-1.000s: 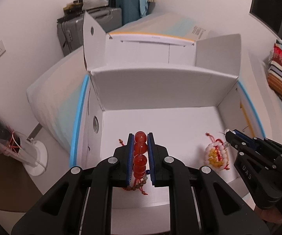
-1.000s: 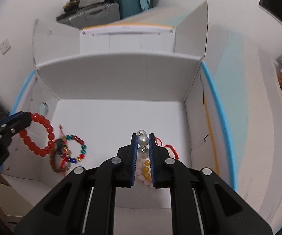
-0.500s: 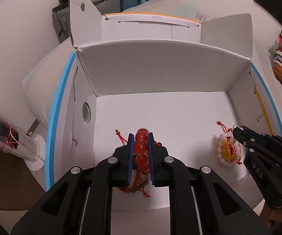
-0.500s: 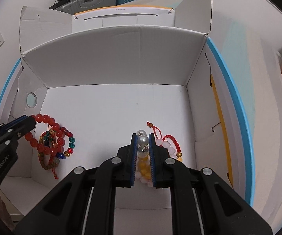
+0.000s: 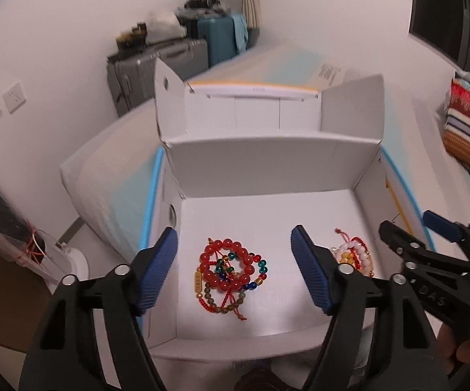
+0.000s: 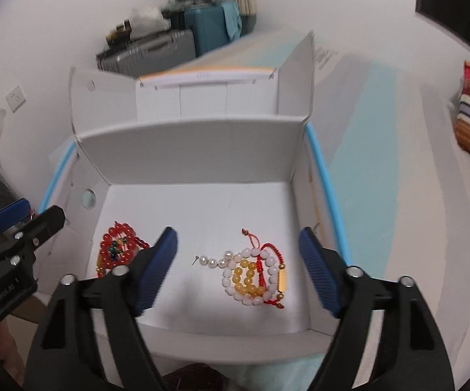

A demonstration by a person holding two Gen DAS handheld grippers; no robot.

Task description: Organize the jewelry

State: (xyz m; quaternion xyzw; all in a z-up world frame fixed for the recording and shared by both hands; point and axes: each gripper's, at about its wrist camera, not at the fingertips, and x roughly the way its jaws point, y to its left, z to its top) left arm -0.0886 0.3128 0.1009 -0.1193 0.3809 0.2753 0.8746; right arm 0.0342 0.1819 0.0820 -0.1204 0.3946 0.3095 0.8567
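A white cardboard box (image 5: 267, 163) stands open on a bed. On its floor at the left lies a pile of bracelets topped by a red bead bracelet (image 5: 227, 262), also in the right wrist view (image 6: 119, 244). At the right lies a pile of white and yellow bead bracelets with red cord (image 6: 254, 277), with a short pearl strand (image 6: 210, 262) beside it; this pile also shows in the left wrist view (image 5: 354, 255). My left gripper (image 5: 235, 260) is open and empty above the red pile. My right gripper (image 6: 238, 260) is open and empty above the white pile.
The box's flaps stand up at the back and sides (image 6: 295, 75). The bed cover (image 6: 381, 163) is white with pale blue bands. Suitcases (image 5: 183, 55) stand by the far wall. Striped folded blankets (image 5: 469, 130) lie at the right. A white stand base (image 5: 78, 260) is on the floor at left.
Both grippers have opened and let go: the red bead bracelet now lies on the left pile, the pearl strand beside the right pile. Both grippers have pulled back and up.
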